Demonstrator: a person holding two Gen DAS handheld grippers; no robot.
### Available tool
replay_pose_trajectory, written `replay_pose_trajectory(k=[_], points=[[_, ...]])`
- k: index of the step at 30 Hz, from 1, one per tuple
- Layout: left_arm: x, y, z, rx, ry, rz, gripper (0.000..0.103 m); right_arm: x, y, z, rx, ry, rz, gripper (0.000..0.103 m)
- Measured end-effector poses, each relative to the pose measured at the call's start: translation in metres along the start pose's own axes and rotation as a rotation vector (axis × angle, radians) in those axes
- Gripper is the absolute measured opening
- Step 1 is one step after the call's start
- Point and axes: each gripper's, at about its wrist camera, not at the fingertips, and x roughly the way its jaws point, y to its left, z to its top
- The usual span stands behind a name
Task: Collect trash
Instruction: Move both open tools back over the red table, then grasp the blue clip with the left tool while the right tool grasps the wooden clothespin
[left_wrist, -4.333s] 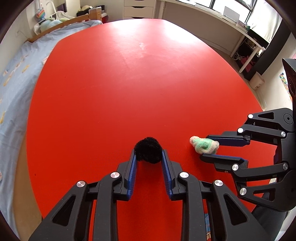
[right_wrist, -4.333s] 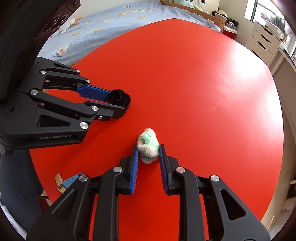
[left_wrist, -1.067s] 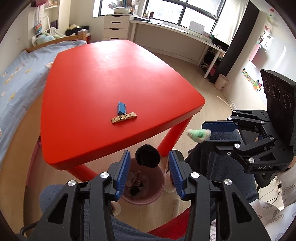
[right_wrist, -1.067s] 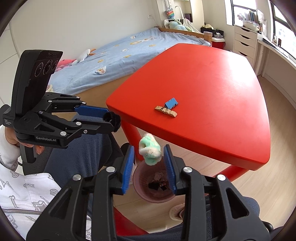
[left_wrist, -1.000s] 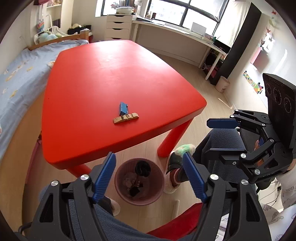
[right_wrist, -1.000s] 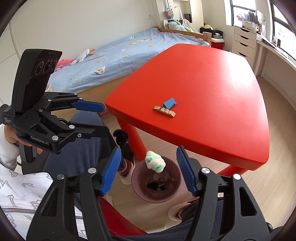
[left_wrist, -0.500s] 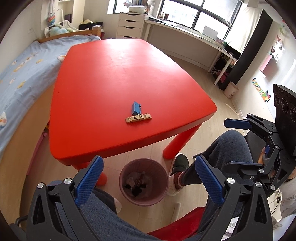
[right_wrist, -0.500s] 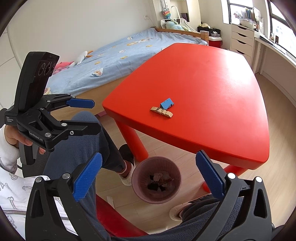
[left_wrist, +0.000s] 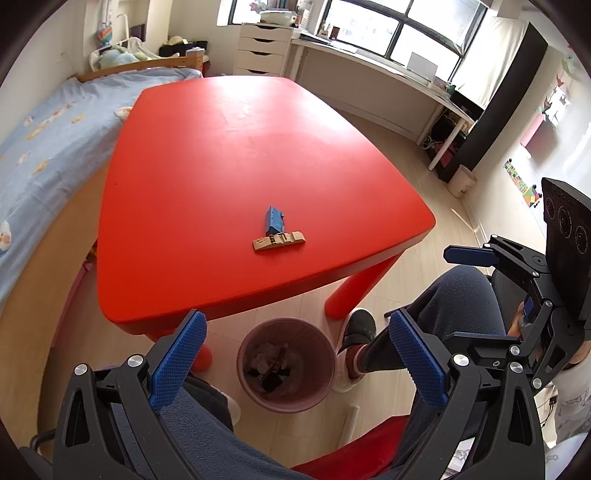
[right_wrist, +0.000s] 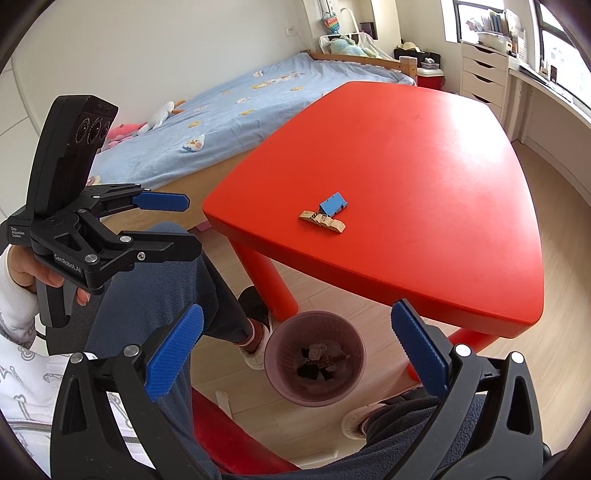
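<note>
Both hand-held grippers, left (left_wrist: 295, 354) and right (right_wrist: 295, 350), gape empty; the touching blue clip (left_wrist: 273, 220) and wooden clothespin (left_wrist: 279, 241) may get nudged off the counter (left_wrist: 221, 155) at 6 o'clock.

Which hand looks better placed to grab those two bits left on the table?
Neither clearly. The left gripper and right gripper are open over the bin; the blue piece and wooden clip touch.

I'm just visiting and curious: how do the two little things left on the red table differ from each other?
The blue piece is bright blue and blocky, with a sloped, roof-like shape; the tan piece is pale, wood-coloured, long and flat. The blue piece sits farther from the table's near edge; the tan piece lies crosswise in front of it. Both are small and lie close together.
</note>
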Motion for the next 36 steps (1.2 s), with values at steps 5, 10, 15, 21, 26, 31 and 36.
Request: replay_pose_trajectory(k=[5, 10, 15, 21, 26, 31, 36], points=[[0.004, 0.005, 0.013, 0.004, 0.000, 0.002, 0.095, 0.003, -0.002, 0.006, -0.013, 0.004, 0.000, 0.100], [0.011, 0.011, 0.029, 0.005, 0.005, 0.004, 0.095, 0.005, -0.007, 0.016, -0.035, 0.000, -0.006, 0.100], [0.021, 0.013, 0.046, 0.025, 0.012, 0.006, 0.095, 0.010, -0.013, 0.030, -0.062, 0.001, -0.004, 0.100], [0.040, 0.016, 0.064, 0.042, 0.040, 0.009, 0.095, 0.020, -0.019, 0.043, -0.096, 0.020, 0.002, 0.100], [0.065, 0.020, 0.079, 0.043, 0.092, 0.015, 0.095, 0.029, -0.023, 0.052, -0.118, 0.037, 0.010, 0.100], [0.094, 0.024, 0.093, 0.045, 0.149, 0.047, 0.095, 0.037, -0.028, 0.059, -0.126, 0.054, 0.013, 0.100], [0.120, 0.028, 0.098, 0.045, 0.210, 0.075, 0.095, 0.044, -0.036, 0.061, -0.112, 0.072, 0.011, 0.100]])
